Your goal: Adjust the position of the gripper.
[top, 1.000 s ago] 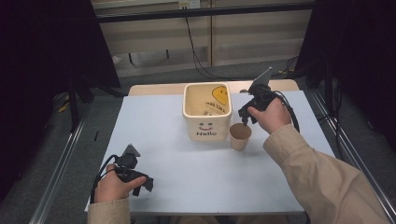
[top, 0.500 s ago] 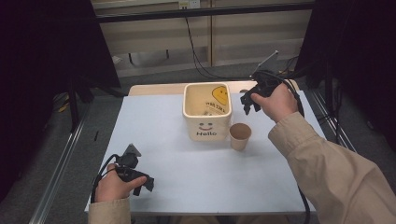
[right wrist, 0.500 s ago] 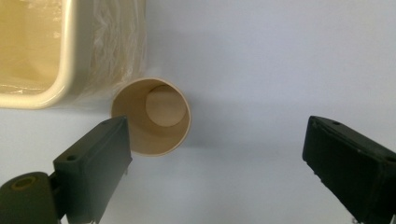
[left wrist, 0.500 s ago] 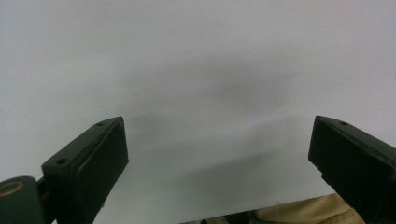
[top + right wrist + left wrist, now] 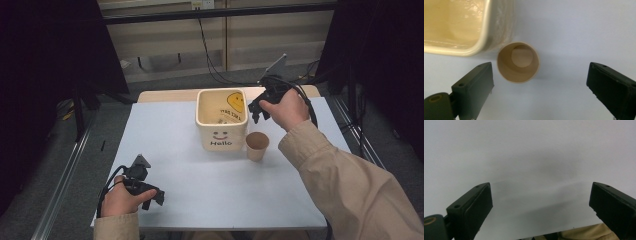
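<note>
A brown paper cup [image 5: 257,145] stands upright and empty on the white table, just right of a cream square tub [image 5: 221,120] marked "Hello". In the right gripper view the cup [image 5: 518,62] shows from above, next to the tub's rim [image 5: 456,47]. My right gripper [image 5: 257,113] hovers open above and behind the cup, near the tub's right edge, holding nothing. My left gripper [image 5: 153,196] rests open low over the table's near left part. In the left gripper view its jaws stand wide apart over bare table [image 5: 531,157].
The white table [image 5: 165,135] sits on a wooden top, with metal rails along both sides. Dark curtains hang at left and right. Cables run on the floor behind the table. A beige sleeve [image 5: 350,185] crosses the right front of the table.
My right gripper has risen from beside the cup and moved back toward the tub's right edge. The cup stays standing on the table. The left gripper has not moved.
</note>
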`<state>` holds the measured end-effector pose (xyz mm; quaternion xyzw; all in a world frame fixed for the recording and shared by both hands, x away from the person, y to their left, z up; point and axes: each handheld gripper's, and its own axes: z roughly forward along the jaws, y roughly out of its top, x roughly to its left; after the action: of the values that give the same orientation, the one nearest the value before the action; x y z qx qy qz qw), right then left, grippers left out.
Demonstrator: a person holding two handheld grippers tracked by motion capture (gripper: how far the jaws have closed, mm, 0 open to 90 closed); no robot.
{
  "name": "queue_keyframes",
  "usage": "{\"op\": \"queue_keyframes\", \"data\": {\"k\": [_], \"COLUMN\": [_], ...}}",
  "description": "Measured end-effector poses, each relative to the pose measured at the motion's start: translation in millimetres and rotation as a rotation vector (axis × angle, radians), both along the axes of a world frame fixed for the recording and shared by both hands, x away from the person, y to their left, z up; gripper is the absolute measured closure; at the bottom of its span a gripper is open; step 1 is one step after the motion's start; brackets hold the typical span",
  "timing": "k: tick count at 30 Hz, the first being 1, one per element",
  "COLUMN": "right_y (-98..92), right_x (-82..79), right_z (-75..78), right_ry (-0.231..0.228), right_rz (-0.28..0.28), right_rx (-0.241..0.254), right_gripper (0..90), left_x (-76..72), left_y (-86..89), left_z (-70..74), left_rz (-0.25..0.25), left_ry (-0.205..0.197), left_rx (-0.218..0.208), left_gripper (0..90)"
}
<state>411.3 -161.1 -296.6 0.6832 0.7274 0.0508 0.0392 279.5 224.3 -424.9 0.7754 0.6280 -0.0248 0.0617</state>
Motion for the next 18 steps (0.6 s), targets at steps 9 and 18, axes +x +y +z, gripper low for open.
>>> {"op": "queue_keyframes", "data": {"k": [9,18], "right_y": [21.6,19.0], "right_x": [0.1,0.1], "right_z": [-0.4,-8.4], "right_ry": [0.009,0.011], "right_rz": [0.039,0.056], "right_rx": [0.01,-0.001], "right_gripper": [6.7,6.3], "left_x": [-0.5,-0.1], "left_y": [-0.7,0.2], "left_z": [0.2,1.7], "left_rz": [0.0,0.001], "left_ry": [-0.009,-0.001], "left_rx": [0.003,0.002], "left_gripper": [4.6,4.6]}}
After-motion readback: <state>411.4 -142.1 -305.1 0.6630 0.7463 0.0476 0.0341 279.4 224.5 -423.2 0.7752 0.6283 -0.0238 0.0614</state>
